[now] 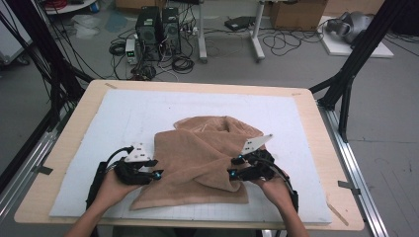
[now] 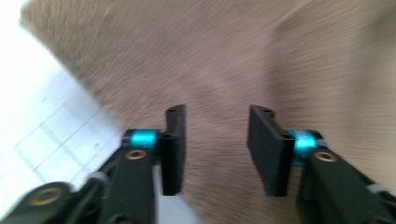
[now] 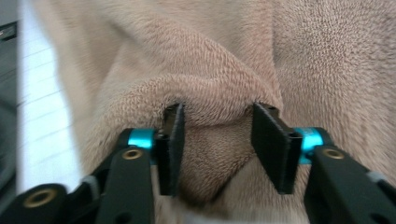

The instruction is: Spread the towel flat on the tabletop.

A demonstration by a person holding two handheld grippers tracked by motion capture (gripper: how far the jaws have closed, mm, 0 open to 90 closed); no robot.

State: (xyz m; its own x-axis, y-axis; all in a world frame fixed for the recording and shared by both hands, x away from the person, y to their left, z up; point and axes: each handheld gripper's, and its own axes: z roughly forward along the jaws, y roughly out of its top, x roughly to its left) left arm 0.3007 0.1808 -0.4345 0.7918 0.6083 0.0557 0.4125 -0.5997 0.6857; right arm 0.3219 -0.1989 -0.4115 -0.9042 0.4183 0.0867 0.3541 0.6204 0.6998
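On the white mat [image 1: 148, 113] covering the worktop [image 1: 316, 128] lies a tan towel [image 1: 197, 153], rumpled and partly folded over itself, a little toward six o'clock of the mat's middle; its far end bunches into a hump at twelve o'clock; its near edge lies flat close to the mat's front. At nine o'clock of the towel, the left gripper [image 1: 157, 174] sits at the cloth's edge; in the left gripper view its jaws stand spread apart over blurred tan pile [image 2: 233, 70], nothing between them, with gridded white mat [image 2: 51, 135] beside. At three o'clock, the right gripper [image 1: 232, 174] meets the towel's other side; in the right gripper view its jaws stand apart, with a raised fold [image 3: 210, 98] of towel lying between them, not yet pinched.
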